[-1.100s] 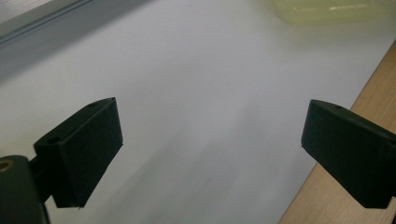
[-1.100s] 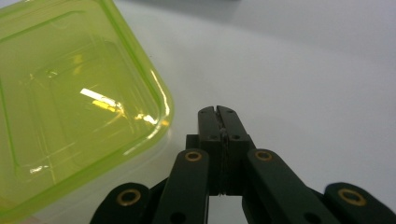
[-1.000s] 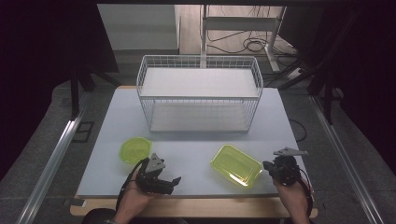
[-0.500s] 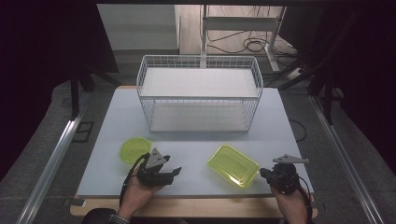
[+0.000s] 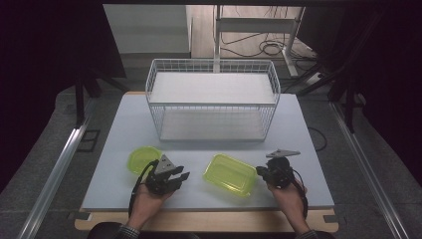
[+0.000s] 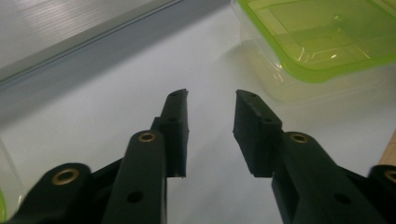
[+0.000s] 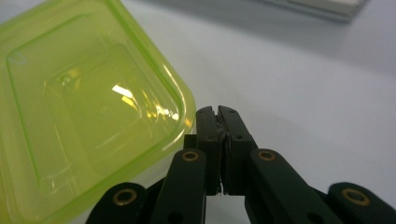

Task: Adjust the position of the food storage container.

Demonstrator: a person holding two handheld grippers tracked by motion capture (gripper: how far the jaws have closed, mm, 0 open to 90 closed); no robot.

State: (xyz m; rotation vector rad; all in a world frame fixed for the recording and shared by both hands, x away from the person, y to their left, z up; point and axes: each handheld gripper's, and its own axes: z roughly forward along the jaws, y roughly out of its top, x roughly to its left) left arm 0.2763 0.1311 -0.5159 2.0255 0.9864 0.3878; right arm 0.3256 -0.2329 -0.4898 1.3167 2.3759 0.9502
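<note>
While the left tongs (image 5: pixel 180 178) gape with nothing between them, the right tongs (image 7: pixel 218 122) sit pressed together beside a lidded yellow-green container (image 5: pixel 230 175) lying near the counter's (image 5: pixel 119 124) front. Behind stands a white wire basket (image 5: pixel 212 99).

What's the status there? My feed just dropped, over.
Left gripper open, empty, aimed at rectangular lidded container. Right gripper shut, empty, beside container's edge. Round green container behind left gripper, wire basket beyond. Nothing in the way.
</note>
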